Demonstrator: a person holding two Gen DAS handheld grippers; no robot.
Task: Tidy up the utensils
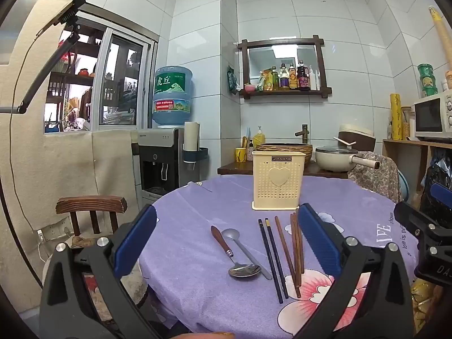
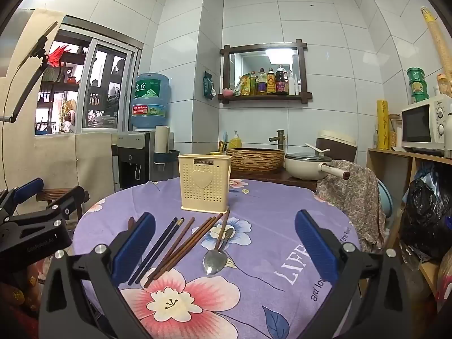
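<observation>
Round table (image 1: 197, 296), purple floral cloth. Cream perforated holder (image 1: 278, 180) upright, beyond both grippers. Left gripper (image 1: 227, 243) spread wide, holding nothing; right gripper (image 2: 225, 244) likewise. Between left fingers: dark chopsticks (image 1: 272, 257), brown chopsticks (image 1: 295, 250), wood-handled spoon (image 1: 244, 269), metal spoon (image 1: 243, 245), long axes toward holder.

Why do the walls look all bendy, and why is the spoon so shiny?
In both wrist views the fisheye lens curves the wall tiles and darkens the corners. In the left wrist view the spoon bowl mirrors the room light; in the right wrist view it glints less. The window looks washed out in both. The tablecloth is sharp, shadows soft.
</observation>
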